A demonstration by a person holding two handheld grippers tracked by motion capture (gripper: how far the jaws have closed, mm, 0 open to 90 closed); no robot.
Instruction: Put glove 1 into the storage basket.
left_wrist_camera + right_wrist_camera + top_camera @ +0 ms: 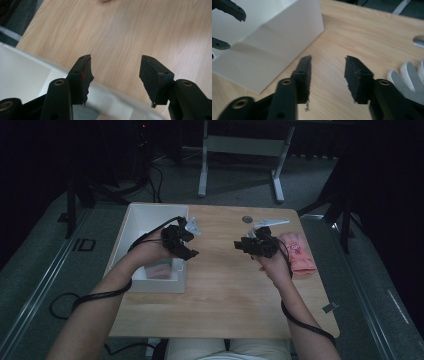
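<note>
My left gripper (191, 243) hangs over the right wall of a white box (150, 220) at the table's left. Its jaws stand open with nothing between them (115, 75), above the box rim (30, 60) and bare wood. My right gripper (241, 245) is held above the middle of the table, pointing left toward the box (274, 45). Its jaws are also open and empty (328, 75). A pink folded cloth (298, 253) with a red print lies at the right of the table, just behind the right hand. Pale finger-like cloth (409, 75) shows beside the right jaw.
A pinkish item (160, 270) lies in the near end of the box. A round metal cap (247, 219) sits in the tabletop at the far edge. Beyond the table stand a white frame (240, 150) and dark stands on the floor.
</note>
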